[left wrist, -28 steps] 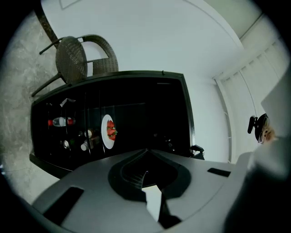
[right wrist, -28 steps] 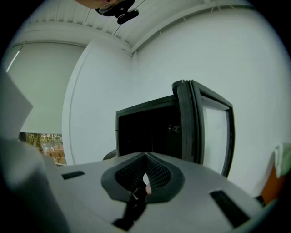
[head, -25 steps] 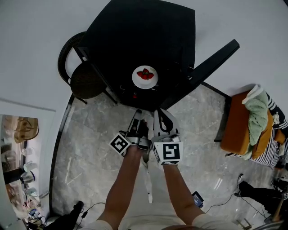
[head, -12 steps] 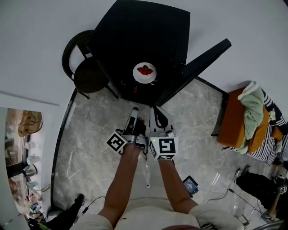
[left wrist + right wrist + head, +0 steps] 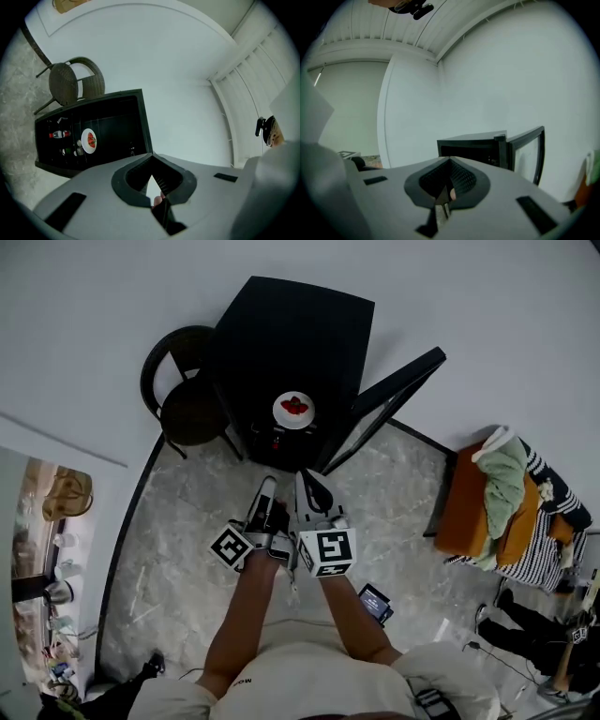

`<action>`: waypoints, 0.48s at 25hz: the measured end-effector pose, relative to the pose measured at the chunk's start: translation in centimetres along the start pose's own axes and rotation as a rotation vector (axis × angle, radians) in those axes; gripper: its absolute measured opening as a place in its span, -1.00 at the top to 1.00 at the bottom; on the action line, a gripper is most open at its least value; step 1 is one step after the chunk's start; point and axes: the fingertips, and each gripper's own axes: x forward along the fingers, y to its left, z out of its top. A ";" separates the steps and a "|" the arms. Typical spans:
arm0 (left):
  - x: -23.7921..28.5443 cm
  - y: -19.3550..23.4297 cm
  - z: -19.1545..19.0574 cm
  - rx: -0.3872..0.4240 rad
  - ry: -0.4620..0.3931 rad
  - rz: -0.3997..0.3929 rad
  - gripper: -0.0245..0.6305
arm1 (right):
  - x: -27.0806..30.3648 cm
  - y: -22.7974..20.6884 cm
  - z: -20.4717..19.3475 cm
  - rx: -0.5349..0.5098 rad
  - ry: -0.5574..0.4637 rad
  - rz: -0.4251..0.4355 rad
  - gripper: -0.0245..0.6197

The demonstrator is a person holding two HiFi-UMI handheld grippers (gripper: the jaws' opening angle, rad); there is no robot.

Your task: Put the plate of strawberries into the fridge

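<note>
You've backed away, so the fridge looks farther off. Near you, the left gripper (image 5: 266, 486) and right gripper (image 5: 306, 482) are both clenched and empty. Beyond, the round white plate of red strawberries (image 5: 293, 410) already sits inside the low black fridge (image 5: 291, 334); only its glass-fronted door (image 5: 384, 413) is left open.

white plate (image 5: 279, 413), red strawberries (image 5: 295, 406), black fridge (image 5: 291, 334)

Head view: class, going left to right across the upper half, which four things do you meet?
A dark round wicker chair → white plate of strawberries → open glass-fronted black fridge door → orange padded seat.
</note>
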 end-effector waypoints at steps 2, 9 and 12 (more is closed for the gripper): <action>0.0 -1.2 0.4 -0.030 0.000 0.007 0.92 | -0.1 0.4 1.4 0.002 -0.014 0.017 0.91; 0.5 -5.1 2.2 -0.125 -0.049 -0.003 0.92 | -0.4 1.2 5.0 -0.024 -0.022 0.050 0.91; -0.3 -7.6 2.5 -0.153 -0.060 -0.031 0.93 | -1.2 2.4 7.6 -0.050 -0.062 0.053 0.91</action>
